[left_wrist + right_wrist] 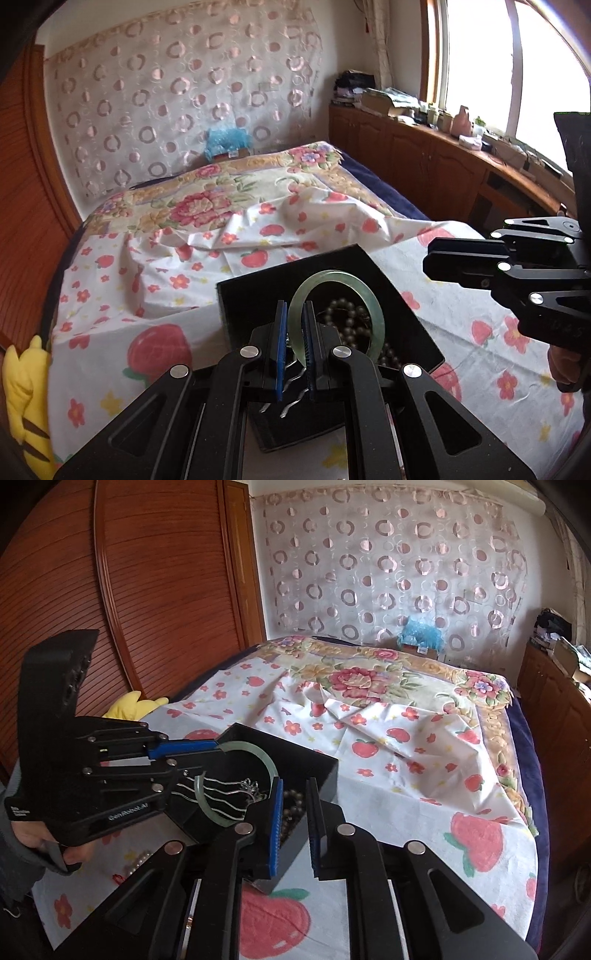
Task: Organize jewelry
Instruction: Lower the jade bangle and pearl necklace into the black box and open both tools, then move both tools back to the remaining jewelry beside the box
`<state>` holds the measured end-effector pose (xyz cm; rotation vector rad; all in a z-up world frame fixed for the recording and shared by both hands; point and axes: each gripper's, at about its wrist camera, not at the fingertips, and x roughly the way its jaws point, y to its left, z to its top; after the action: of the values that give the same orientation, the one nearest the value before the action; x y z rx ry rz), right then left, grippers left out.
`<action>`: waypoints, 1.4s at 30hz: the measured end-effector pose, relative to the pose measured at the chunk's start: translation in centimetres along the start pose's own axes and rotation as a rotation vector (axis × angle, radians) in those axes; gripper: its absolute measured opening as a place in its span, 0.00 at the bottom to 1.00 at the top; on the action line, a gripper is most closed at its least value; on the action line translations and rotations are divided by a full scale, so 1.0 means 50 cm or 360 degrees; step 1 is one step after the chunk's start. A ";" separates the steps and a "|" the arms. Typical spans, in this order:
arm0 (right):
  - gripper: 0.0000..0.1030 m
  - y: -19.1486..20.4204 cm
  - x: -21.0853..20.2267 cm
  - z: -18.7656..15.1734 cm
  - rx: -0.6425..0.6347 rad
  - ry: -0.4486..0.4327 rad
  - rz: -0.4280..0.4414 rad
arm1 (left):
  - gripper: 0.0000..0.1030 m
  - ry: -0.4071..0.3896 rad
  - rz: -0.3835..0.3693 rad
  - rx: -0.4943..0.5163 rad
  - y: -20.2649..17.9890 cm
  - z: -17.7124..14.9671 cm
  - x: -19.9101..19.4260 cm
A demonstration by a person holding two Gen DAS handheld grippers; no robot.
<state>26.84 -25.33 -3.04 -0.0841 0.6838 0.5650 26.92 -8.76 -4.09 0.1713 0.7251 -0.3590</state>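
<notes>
Left gripper (295, 332) clamps a green jade bangle (338, 314) over the black jewelry box (402, 295) on the bed (147, 302), bead strand (343, 314) and hairpins (218, 790) already inside; right gripper (295, 827) released; pearls (138, 862) apparently remain outside.

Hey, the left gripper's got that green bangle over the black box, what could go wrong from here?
The left gripper pinches the green bangle by one thin section of its rim, so the smooth ring might swivel or slip.
If it drops, it would likely land on the bead strand inside the black box and could chip.
The box sits on a wrinkled bedsheet, so a nudge may tip it.
</notes>
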 end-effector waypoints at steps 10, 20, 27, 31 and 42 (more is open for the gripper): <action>0.14 -0.010 -0.026 -0.044 0.0007 0.0023 -0.0029 | 0.10 0.0005 -0.0022 0.0035 -0.024 0.001 -0.012; 0.14 0.025 -0.060 -0.123 0.0010 0.0073 -0.0057 | 0.14 -0.0072 -0.0046 0.0003 -0.022 -0.038 -0.093; 0.23 0.049 -0.055 -0.188 0.0026 0.0165 -0.0071 | 0.14 -0.0072 -0.0045 -0.0036 -0.011 -0.103 -0.141; 0.23 0.064 -0.064 -0.203 0.0022 0.0181 -0.0084 | 0.14 -0.0051 -0.0035 -0.0067 0.000 -0.145 -0.157; 0.23 0.101 -0.056 -0.239 0.0007 0.0307 0.0000 | 0.15 0.0066 -0.0026 -0.0161 0.022 -0.255 -0.163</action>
<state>15.58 -25.41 -10.08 -0.1357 0.8725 0.5598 13.84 -2.11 -7.95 0.0775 0.7843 -0.3343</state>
